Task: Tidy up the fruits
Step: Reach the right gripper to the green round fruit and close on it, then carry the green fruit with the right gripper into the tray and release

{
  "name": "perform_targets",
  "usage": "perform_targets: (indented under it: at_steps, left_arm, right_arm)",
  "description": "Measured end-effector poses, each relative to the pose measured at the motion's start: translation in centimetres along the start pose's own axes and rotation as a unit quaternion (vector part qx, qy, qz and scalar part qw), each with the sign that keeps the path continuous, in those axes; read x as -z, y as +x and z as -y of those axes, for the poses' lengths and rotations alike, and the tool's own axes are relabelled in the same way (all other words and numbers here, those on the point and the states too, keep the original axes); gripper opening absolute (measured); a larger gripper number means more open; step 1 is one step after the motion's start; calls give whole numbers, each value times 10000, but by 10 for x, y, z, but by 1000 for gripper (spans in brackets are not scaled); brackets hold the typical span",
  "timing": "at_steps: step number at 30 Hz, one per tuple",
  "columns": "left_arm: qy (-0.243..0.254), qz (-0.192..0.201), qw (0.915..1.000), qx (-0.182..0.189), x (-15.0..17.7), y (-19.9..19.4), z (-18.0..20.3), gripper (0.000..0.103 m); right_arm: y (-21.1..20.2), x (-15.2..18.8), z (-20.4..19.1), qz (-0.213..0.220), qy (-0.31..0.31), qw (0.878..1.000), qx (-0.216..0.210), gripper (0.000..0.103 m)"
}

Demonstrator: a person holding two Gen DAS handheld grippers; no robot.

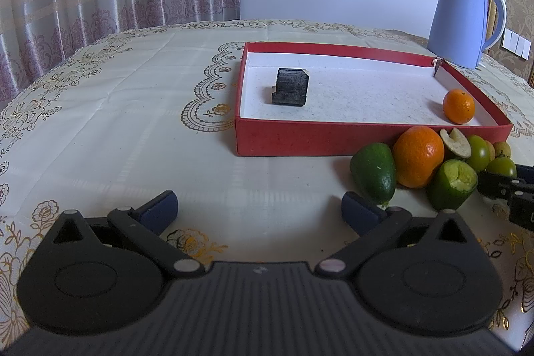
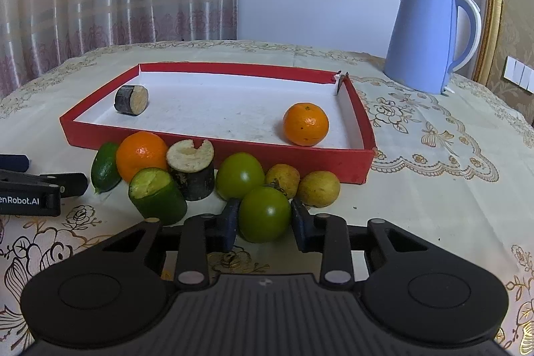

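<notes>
The table (image 2: 434,189) has a flowery cloth. A blue kettle (image 2: 430,39) stands at two o'clock. The red tray (image 2: 233,152) at twelve o'clock holds an orange (image 2: 305,124) and a dark log piece (image 2: 131,99). More fruits sit just in front of it. The right gripper (image 2: 265,221) squeezes a green tomato (image 2: 263,214). The left gripper (image 1: 258,209) is spread wide, grasping nothing.

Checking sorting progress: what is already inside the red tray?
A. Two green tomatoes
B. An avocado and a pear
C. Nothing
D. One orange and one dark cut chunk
D: the red tray holds only an orange and a dark cut chunk.
</notes>
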State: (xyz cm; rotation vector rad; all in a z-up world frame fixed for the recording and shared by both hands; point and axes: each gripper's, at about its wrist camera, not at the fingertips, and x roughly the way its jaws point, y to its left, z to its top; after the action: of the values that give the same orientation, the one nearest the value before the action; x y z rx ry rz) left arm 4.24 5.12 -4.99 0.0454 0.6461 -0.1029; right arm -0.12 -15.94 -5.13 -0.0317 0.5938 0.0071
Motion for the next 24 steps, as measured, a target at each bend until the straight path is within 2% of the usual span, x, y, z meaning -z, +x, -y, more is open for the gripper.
perform_targets:
  at_steps: [13,19,24]
  left_arm:
    - [-1,0,10000,1,0,0,0,103]
    - [-1,0,10000,1,0,0,0,103]
    - [-2,0,10000,2,0,0,0,103]
  right_arm:
    - [-12,0,8,114,164,9998,14,32]
    - [-25,-12,16,410,168,9990,105,32]
    - [-18,-29,26,546,133,9980,303,32]
